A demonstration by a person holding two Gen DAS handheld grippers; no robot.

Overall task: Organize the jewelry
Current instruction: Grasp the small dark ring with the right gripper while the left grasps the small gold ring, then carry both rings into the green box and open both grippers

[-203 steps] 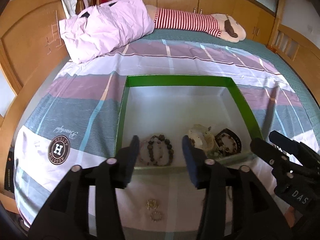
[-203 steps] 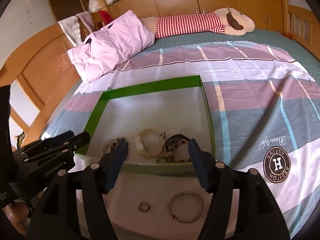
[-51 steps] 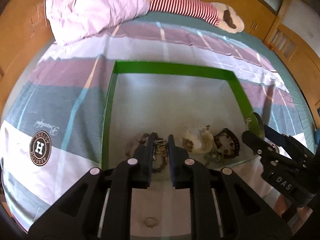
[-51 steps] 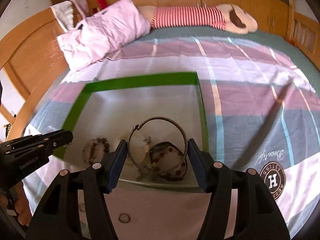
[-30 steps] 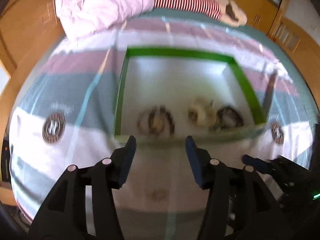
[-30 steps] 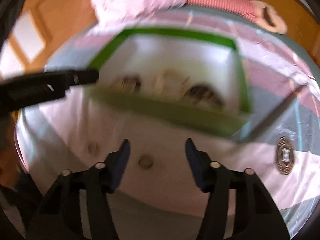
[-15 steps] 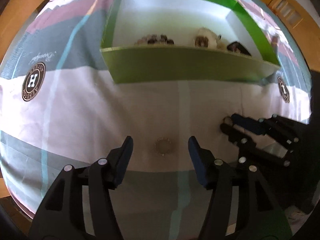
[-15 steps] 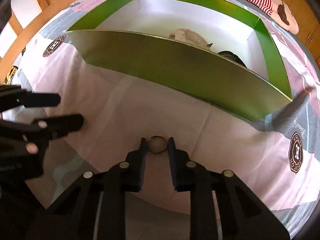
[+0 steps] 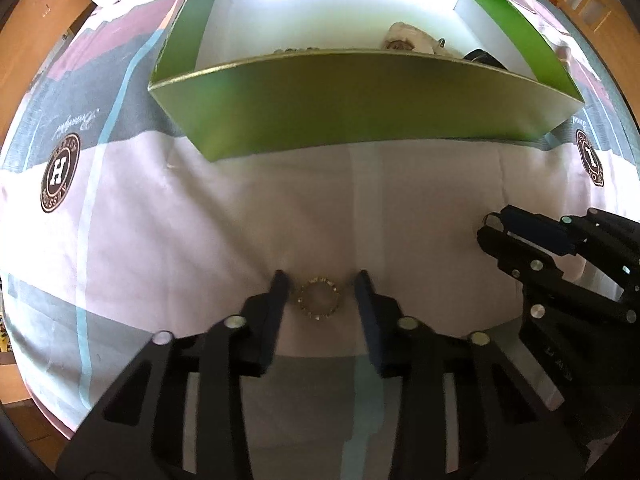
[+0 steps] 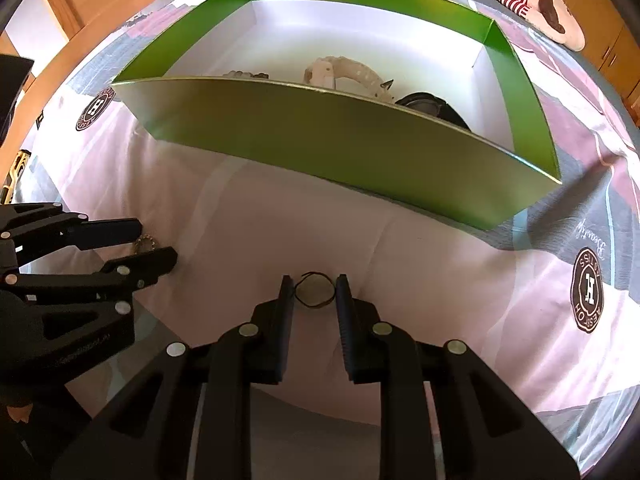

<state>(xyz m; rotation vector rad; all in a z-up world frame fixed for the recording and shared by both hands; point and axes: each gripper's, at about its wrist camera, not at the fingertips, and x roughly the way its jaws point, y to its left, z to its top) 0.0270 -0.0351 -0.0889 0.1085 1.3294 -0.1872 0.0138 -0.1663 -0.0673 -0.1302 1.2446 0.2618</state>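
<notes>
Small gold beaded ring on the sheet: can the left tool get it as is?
Probably yes. The left tool is open, its fingers flanking the small gold beaded ring on the bedsheet, nothing between them.

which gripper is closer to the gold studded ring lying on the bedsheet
Left. The left gripper has the gold studded ring between its open fingers. The right gripper sits off to the side, its fingers around the thin dark ring instead.
</notes>
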